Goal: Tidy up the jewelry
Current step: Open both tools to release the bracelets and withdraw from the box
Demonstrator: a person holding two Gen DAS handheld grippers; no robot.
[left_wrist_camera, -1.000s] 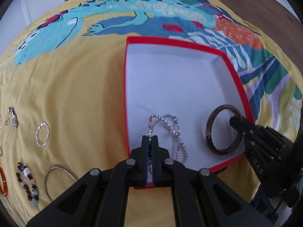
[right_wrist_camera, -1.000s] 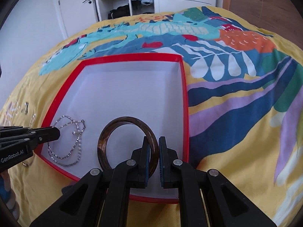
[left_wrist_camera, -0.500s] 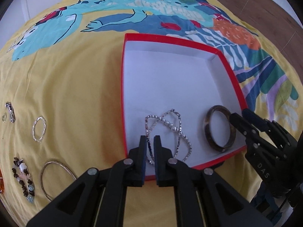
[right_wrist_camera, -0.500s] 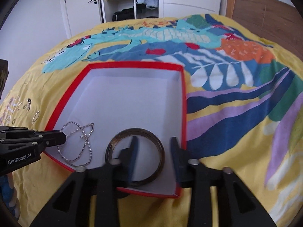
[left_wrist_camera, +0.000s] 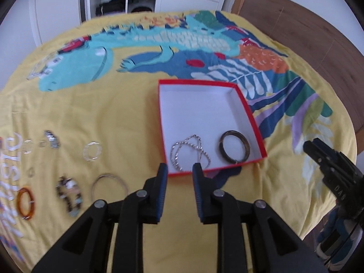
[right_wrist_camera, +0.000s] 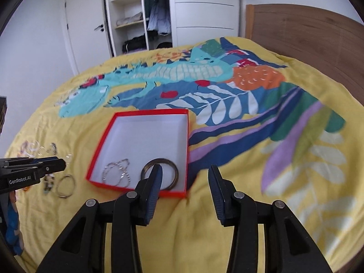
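The left tongs (left_wrist_camera: 178, 167) hang released above the near edge of the red box (left_wrist_camera: 247, 111); their jaws have just been opening and nothing sits between them. The right tongs (right_wrist_camera: 184, 170) are likewise released and empty, having just spread apart, poised over the box's near right corner.

The red box lies on the bed's yellow patterned cover (left_wrist_camera: 95, 104), its white floor mostly bare. Inside, toward 6 o'clock, the silver chain (left_wrist_camera: 190, 150) lies in loose crossing loops; just beside it, at its 3 o'clock, the dark bangle (left_wrist_camera: 234, 149) lies flat near the box's right wall, apart from the chain.

Outside the box, at its 9 o'clock on the cover, more jewelry is spread out: a thin silver hoop (left_wrist_camera: 109, 183) nearest the box, a beaded bracelet (left_wrist_camera: 69, 194) at the hoop's 9 o'clock, an amber bangle (left_wrist_camera: 26, 202) farther out the same way, and a pale ring bracelet (left_wrist_camera: 92, 151) at the hoop's 12 o'clock. Smaller pieces beyond are too blurred to tell apart.

At 12 o'clock past the bed stands an open wardrobe (right_wrist_camera: 141, 16) with clothes
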